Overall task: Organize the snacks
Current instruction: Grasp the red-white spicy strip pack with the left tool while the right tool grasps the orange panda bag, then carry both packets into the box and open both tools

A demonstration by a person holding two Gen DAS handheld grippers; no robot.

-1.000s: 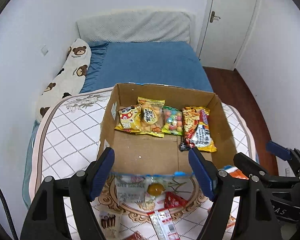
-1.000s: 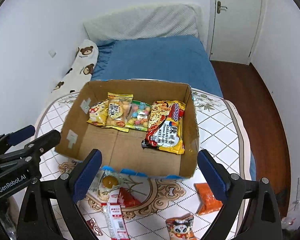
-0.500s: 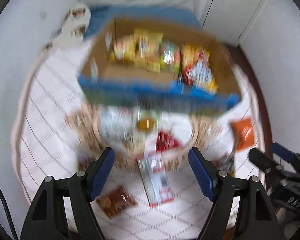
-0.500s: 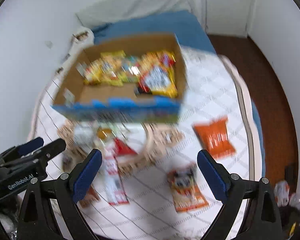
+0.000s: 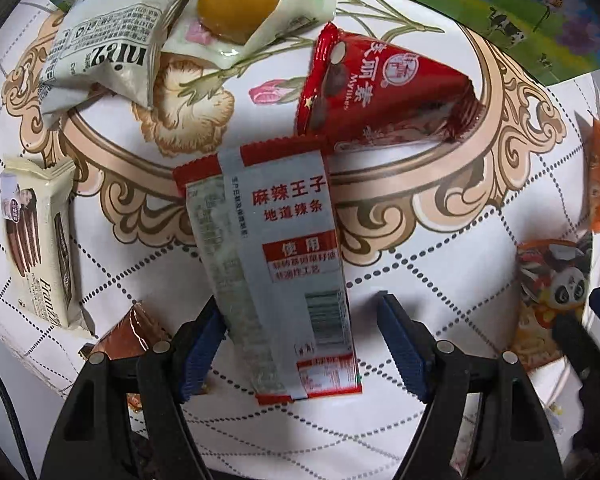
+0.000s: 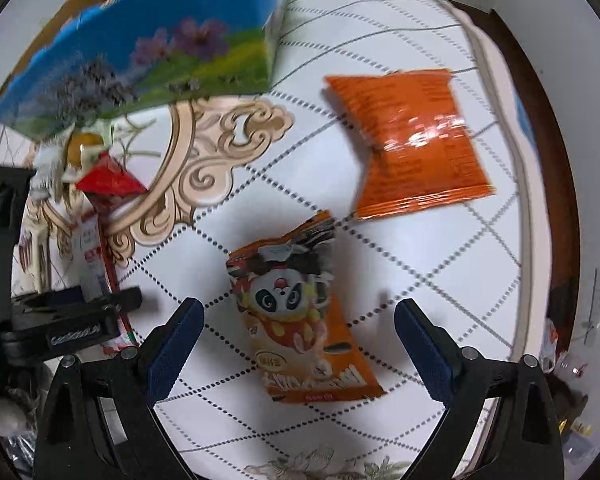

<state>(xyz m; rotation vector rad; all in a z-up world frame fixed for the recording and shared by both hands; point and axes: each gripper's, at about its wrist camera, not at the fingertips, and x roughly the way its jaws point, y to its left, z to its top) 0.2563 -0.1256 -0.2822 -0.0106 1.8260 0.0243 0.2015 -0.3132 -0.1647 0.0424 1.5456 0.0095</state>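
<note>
A long red-and-silver spicy-strip packet (image 5: 284,264), printed 麻辣王子 and 地道辣条, lies near the middle of the quilted cover (image 5: 440,280). Its lower end sits between the blue pads of the left gripper (image 5: 300,344); the jaws are closing, with the left pad at the packet's edge and the right pad clear of it. Just beyond lies a red "Mylikes" bag (image 5: 380,92), then a clear pouch with a yellow-orange ball (image 5: 252,0) and a white bag (image 5: 112,52) reading "niez". Toward the cover's left edge is a cream "Franzzi" pack (image 5: 40,256), with a brown wrapper (image 5: 128,332) beside it.

The right gripper (image 6: 296,344) stands wide open around an orange panda-print bag (image 6: 296,312), touching nothing. A plain orange bag (image 6: 412,140) lies farther off, and the flower-printed box (image 6: 160,52) stands at the far side.
</note>
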